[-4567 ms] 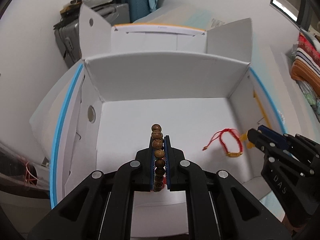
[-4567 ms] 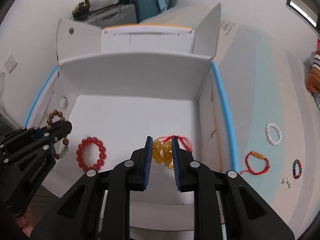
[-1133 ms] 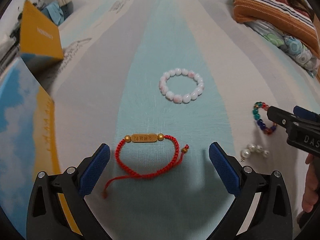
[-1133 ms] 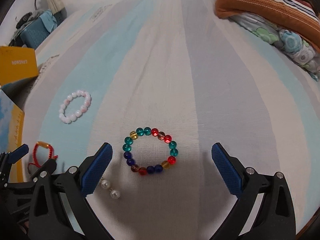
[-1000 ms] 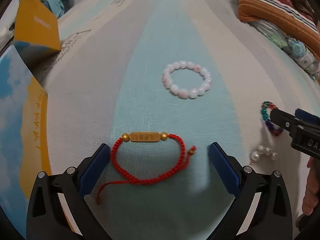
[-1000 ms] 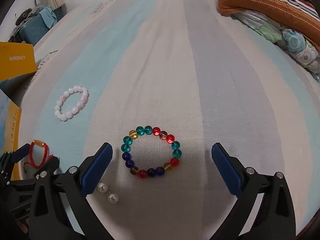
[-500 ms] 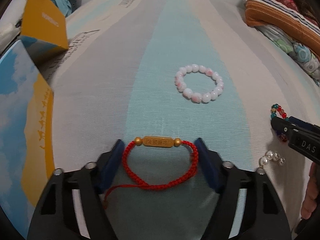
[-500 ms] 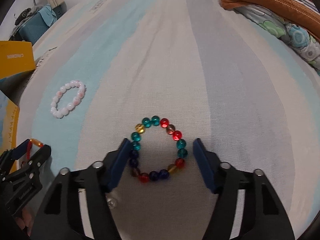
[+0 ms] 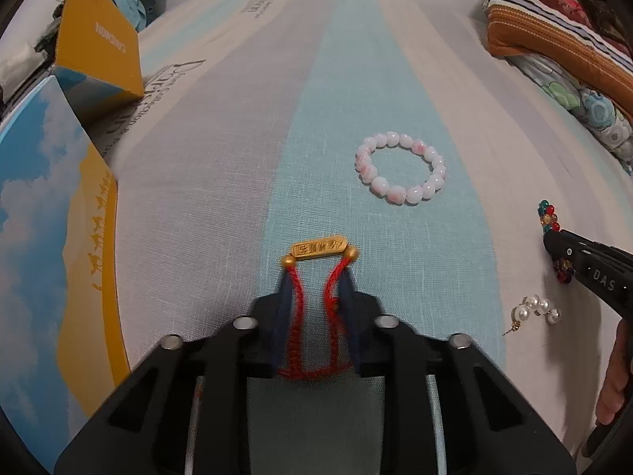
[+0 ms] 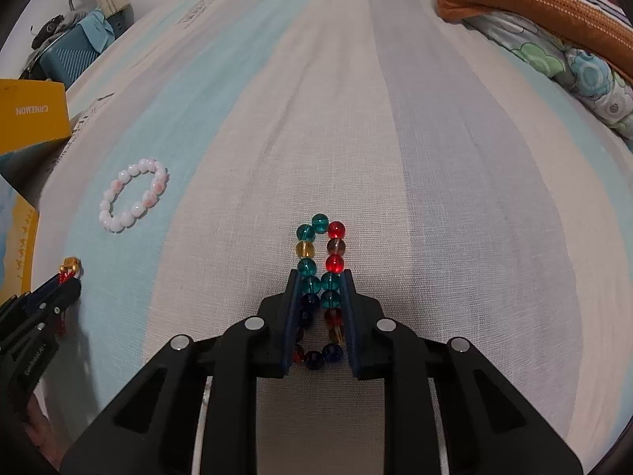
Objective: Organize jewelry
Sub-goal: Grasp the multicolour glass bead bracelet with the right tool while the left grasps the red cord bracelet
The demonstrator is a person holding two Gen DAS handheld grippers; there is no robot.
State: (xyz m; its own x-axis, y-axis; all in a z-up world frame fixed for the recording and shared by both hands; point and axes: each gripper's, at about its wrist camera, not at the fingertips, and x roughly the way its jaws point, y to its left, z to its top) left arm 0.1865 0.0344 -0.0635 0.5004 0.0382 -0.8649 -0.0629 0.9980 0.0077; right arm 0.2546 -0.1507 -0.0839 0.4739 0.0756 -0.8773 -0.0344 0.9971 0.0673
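Jewelry on the striped sheet [image 10: 435,158]: two pieces are in the tongs at once. The red cord bracelet [image 9: 314,304] lies between the pads of our left gripper [image 9: 314,289], squeezed into a narrow loop, its long axis running straight ahead along the fingers; the gold bar [image 9: 318,248] sits crosswise just past the tips. Left tongs are narrow, closed on the cord's two sides. The bead bracelet [image 10: 320,277] is likewise pinched to a long oval in our right gripper [image 10: 319,289], axis forward, far end sticking out past the tips. Right tongs are narrow, pads against beads on both sides.

Both pieces look to rest on the sheet, not lifted; we cannot tell for sure.

Judgement: next is lift and carry. The blue-and-yellow box [image 9: 59,217] lies to the left, so the left gripper is nearer it; the right must cross over.

Loose items: the white bracelet [image 9: 400,173] ahead, between the two grippers, well apart from both; the pearl earrings [image 9: 538,310] just beside the right gripper.

Views differ. The left view shows the earrings and the box wall; the right view shows no earrings and only the box's corner. The right view shows the bead grip closely; in the left view most beads hide behind the right gripper.
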